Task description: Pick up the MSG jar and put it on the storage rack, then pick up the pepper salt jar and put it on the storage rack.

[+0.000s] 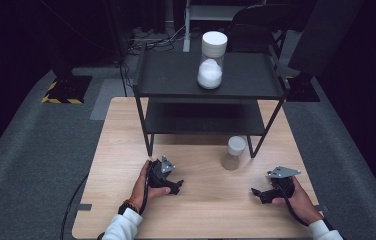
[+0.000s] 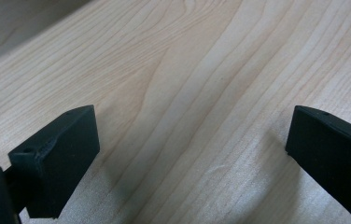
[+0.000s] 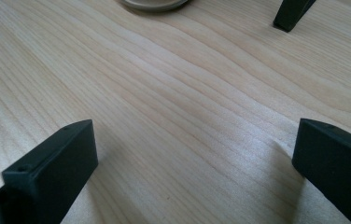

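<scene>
Two tools are resting low on the pale wood-grain surface (image 1: 201, 210), both with jaws spread wide over bare boards. The left tool (image 1: 178, 187) is sitting near the black metal shelf rack's (image 1: 256, 80) front left leg; the right tool (image 1: 256, 192) is lying well apart, nearer the right edge. Between them, just beside the rack's right leg, a small white-capped cylindrical jar (image 1: 234, 153) is standing upright. A taller clear jar (image 1: 212, 60) is standing on the rack's top shelf.
</scene>
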The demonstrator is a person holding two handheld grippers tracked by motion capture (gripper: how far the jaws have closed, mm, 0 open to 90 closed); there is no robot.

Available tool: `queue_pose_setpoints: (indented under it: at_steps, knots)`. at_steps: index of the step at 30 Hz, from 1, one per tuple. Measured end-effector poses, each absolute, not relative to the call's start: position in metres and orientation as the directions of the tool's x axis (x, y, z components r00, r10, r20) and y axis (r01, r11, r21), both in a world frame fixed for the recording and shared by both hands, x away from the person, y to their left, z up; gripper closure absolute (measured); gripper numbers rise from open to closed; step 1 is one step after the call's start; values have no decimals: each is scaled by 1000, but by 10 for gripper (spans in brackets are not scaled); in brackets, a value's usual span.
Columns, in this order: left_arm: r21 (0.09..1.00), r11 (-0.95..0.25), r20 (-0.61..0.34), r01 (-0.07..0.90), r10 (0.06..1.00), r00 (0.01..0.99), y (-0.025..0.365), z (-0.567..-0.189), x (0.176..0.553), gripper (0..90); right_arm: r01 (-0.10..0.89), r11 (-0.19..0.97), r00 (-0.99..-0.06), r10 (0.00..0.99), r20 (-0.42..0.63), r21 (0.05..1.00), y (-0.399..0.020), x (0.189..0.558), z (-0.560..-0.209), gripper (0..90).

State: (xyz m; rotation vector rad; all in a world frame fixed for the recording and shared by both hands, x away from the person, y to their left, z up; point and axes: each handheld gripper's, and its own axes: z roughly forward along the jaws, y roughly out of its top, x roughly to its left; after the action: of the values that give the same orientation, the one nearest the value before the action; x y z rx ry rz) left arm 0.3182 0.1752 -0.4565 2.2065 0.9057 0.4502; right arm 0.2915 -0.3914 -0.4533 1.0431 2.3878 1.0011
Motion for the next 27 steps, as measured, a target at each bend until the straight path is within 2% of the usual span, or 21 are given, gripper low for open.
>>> queue_pose_setpoints:
  at_steps: [4, 27]
  knots:
    - [711, -494, 16, 500, 723, 691, 178, -456, 323, 28, 497, 480, -669, 743, -34, 723, -391, 292, -453, 0]
    - [710, -495, 13, 501, 720, 694, 179, -456, 325, 23, 494, 484, -672, 740, -37, 722, -392, 292, -453, 1]
